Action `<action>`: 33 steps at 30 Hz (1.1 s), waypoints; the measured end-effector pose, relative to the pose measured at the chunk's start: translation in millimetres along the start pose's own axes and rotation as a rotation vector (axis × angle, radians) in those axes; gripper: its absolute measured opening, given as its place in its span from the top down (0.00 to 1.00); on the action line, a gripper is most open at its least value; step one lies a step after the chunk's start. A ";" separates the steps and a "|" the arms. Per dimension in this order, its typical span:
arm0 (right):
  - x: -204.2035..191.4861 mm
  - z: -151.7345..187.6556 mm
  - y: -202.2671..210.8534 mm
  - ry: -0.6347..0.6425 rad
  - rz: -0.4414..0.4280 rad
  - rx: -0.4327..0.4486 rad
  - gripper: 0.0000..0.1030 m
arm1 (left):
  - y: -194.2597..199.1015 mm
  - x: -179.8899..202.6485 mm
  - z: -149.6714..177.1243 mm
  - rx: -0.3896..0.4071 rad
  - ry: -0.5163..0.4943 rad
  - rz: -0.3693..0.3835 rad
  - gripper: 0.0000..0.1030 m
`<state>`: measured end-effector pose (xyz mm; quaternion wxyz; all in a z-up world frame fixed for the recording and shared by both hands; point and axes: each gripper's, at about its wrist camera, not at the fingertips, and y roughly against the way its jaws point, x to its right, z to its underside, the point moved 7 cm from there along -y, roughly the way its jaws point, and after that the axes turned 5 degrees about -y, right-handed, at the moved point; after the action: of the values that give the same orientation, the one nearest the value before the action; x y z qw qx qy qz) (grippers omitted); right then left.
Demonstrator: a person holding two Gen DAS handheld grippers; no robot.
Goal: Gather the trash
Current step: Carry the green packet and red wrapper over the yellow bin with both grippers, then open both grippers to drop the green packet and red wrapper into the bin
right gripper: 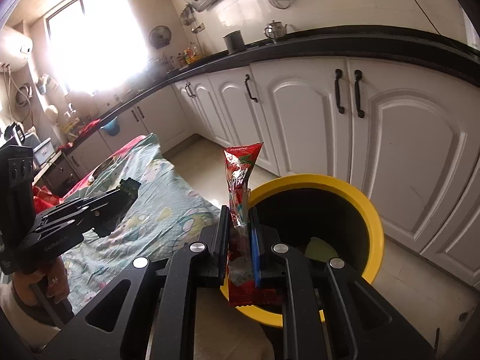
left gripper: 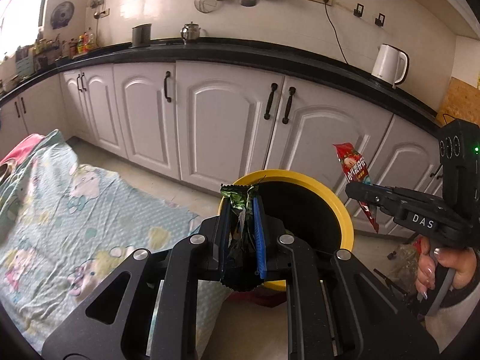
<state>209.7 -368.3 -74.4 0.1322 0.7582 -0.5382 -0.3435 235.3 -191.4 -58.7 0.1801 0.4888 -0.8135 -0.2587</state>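
Two grippers hover by the yellow bin (left gripper: 342, 210), whose dark inside hides most of its contents. Left gripper (left gripper: 242, 207) jaws pinch a crumpled green wrapper (left gripper: 238, 202) at the bin's near rim, print unreadable. Right gripper (right gripper: 240, 219) jaws clamp a red snack packet (right gripper: 238, 174) upright over the rim; its lettering stays illegible. Both point downward; "DAS" marks the right one's body.

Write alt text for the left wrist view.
The left gripper pinches a crumpled green wrapper at the rim of a yellow bin. To the right, the right gripper holds a red wrapper beside white kitchen cabinets.
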 end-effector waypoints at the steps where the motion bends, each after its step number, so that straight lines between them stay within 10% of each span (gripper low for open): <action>1: 3.2 0.0 0.3 -0.007 0.004 0.001 0.88 | -2.9 1.6 -1.1 -0.002 -0.001 0.003 0.91; 33: 70.7 36.9 -35.0 -0.137 0.092 -0.087 0.85 | -97.8 46.2 23.0 -0.155 -0.034 0.078 0.89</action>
<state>223.7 -412.7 -148.0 0.1433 0.7009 -0.5648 -0.4113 270.3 -264.8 -133.7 0.2134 0.4369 -0.8123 -0.3220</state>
